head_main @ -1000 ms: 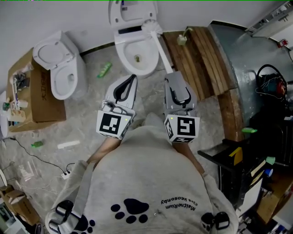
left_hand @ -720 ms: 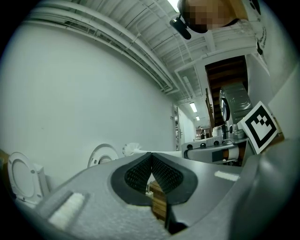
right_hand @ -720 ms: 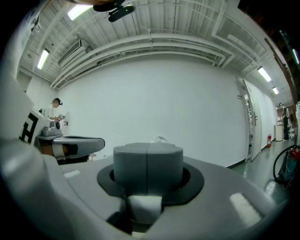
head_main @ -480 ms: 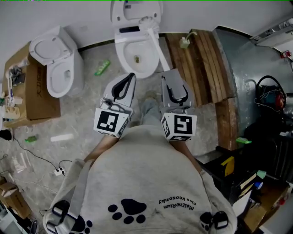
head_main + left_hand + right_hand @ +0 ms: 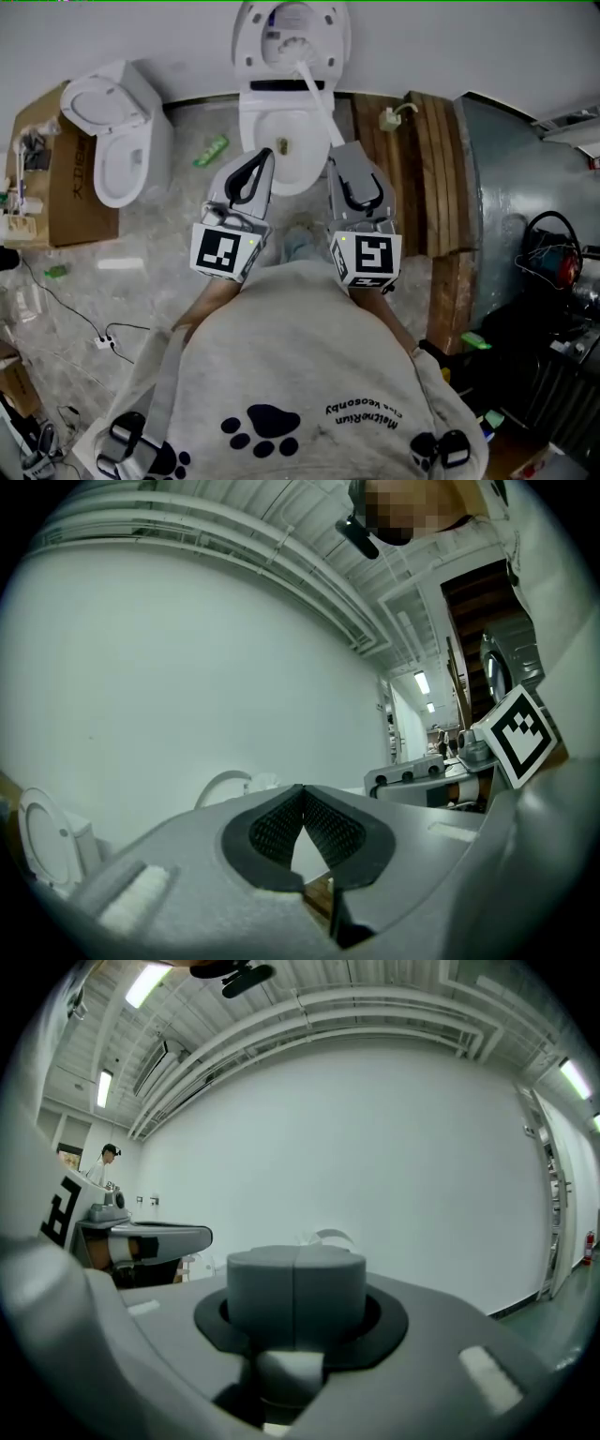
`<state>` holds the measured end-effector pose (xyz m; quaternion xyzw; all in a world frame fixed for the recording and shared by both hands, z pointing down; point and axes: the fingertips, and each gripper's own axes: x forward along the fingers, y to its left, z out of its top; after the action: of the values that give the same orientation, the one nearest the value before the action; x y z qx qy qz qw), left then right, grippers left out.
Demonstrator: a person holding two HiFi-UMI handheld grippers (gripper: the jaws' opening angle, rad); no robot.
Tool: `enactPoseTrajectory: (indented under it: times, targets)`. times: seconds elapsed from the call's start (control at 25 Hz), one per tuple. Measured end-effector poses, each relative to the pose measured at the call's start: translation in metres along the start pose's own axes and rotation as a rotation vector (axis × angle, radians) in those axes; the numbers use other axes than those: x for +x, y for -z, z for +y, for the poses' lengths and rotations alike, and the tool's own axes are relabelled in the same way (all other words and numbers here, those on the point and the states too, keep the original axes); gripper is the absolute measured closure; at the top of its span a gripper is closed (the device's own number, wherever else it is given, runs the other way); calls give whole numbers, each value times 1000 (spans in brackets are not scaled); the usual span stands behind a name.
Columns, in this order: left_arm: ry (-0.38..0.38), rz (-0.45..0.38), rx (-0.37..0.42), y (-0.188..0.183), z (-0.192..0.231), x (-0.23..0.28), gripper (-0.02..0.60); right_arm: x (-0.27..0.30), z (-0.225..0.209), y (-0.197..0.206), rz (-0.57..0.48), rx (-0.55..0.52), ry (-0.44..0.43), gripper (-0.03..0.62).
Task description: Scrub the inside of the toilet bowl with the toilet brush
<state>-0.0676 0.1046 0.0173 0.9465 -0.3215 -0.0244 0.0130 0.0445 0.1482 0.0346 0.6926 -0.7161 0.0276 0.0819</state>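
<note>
The toilet brush (image 5: 314, 94) could bump the lifted lid (image 5: 251, 37) or drip, because its bristly end is up there, not in the toilet bowl (image 5: 248, 122); its long stick points up and away; the right gripper (image 5: 342, 155) jaws squeeze the stick; the left gripper (image 5: 265, 159) jaws are closed on nothing.

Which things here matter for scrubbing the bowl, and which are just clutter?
For the job:
- toilet brush, held in the right claw
- middle toilet bowl, lid up

Lying about:
- second toilet
- cardboard box
- green bottle on the floor
- wooden planks
</note>
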Motion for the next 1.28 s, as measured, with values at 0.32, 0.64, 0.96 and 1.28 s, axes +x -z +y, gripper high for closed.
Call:
enactPoseTrajectory:
  times: [0.32, 0.64, 0.96, 1.28]
  targets:
    - [-88, 28, 9, 7, 21, 61, 594, 64, -38, 3, 26, 9, -115, 442]
    - [-142, 52, 0, 16, 24, 90, 594, 93, -60, 10, 28, 16, -178, 442]
    - [-147, 71, -5, 28, 27, 90, 594, 102, -57, 19, 49, 15, -206, 442]
    - [-131, 109, -27, 47, 43, 96, 594, 113, -52, 26, 106, 16, -199, 442]
